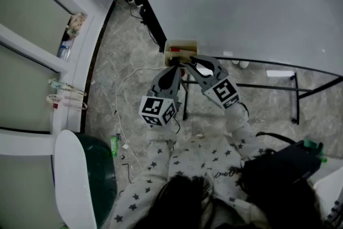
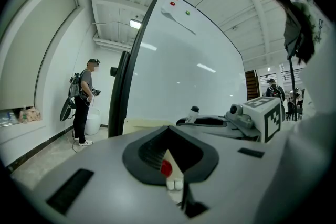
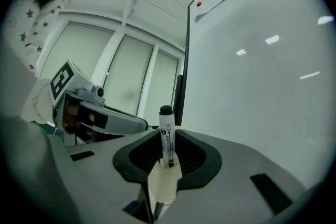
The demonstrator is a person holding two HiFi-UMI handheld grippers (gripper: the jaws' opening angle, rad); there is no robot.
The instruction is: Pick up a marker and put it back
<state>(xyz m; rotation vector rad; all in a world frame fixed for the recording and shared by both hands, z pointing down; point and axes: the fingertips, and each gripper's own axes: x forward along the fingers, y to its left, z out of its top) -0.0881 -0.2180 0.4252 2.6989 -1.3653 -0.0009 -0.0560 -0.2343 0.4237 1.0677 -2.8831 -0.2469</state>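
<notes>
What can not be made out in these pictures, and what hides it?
1. Lower end of the marker: right gripper view, hidden between the pads of the right gripper.
2. Print on the marker: right gripper view, too small.
3. Contents of the tray: head view, too small to tell apart.
4. Red spot on the left gripper: left gripper view, too small to identify.

Bright even overhead lighting, glare streaks on whiteboard, fisheye-warped edges, dark corners
</notes>
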